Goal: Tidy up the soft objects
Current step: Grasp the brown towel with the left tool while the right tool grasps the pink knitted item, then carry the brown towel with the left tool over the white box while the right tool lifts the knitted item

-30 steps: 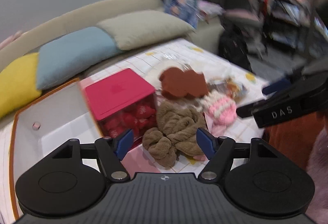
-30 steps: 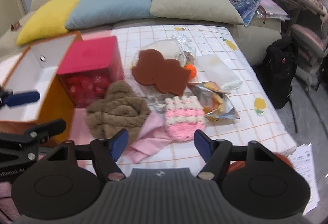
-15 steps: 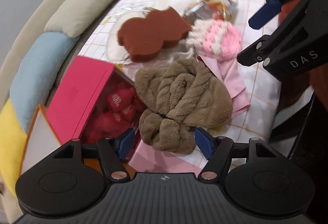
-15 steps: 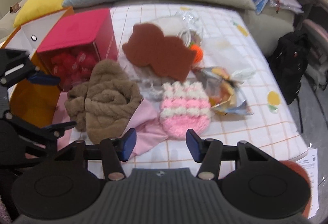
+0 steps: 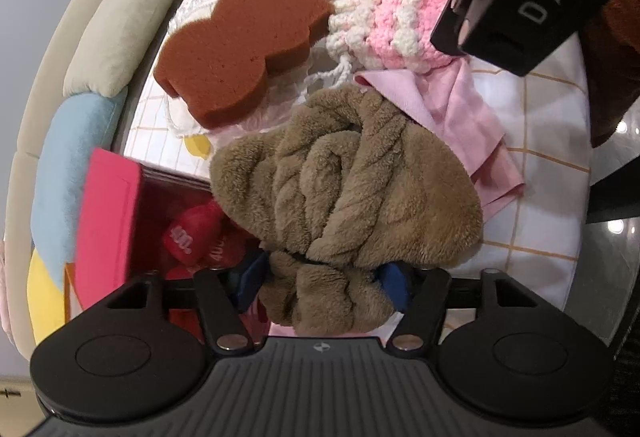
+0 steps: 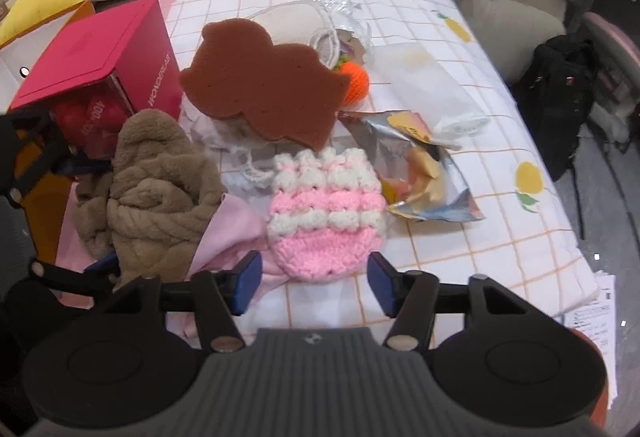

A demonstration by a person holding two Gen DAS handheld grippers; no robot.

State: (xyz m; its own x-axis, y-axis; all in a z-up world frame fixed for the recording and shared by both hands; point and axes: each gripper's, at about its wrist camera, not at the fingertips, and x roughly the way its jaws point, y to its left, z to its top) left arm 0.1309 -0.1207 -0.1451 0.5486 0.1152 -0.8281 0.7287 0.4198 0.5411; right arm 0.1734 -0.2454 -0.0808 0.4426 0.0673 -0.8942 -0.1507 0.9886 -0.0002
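A brown plush braided cloth (image 5: 344, 189) lies on the checked tablecloth, partly over a pink cloth (image 5: 452, 105). My left gripper (image 5: 322, 287) points down at it. Its jaws are closing, and the blue pads touch the cloth's near lump from both sides. A pink-and-white crocheted pouch (image 6: 326, 213) lies just ahead of my right gripper (image 6: 316, 281). That gripper's jaws are opening; the pouch's lower edge sits between the pads and neither pad touches it. Behind the pouch lies a brown animal-shaped sponge (image 6: 264, 93). The brown plush cloth (image 6: 156, 181) also shows at the left of the right wrist view.
A red box (image 6: 100, 53) of red packets stands at the left, with an orange-sided box (image 6: 40, 205) beside it. An orange crocheted ball (image 6: 356, 81) and a crumpled foil wrapper (image 6: 420, 177) lie to the right. Cushions line the sofa behind; a black backpack (image 6: 560, 97) stands past the table's right edge.
My left gripper has dropped and rolled onto the brown plush cloth, its jaws narrowing around the near lump. My right gripper has come down closer to the pink pouch; its jaws narrowed, then widened.
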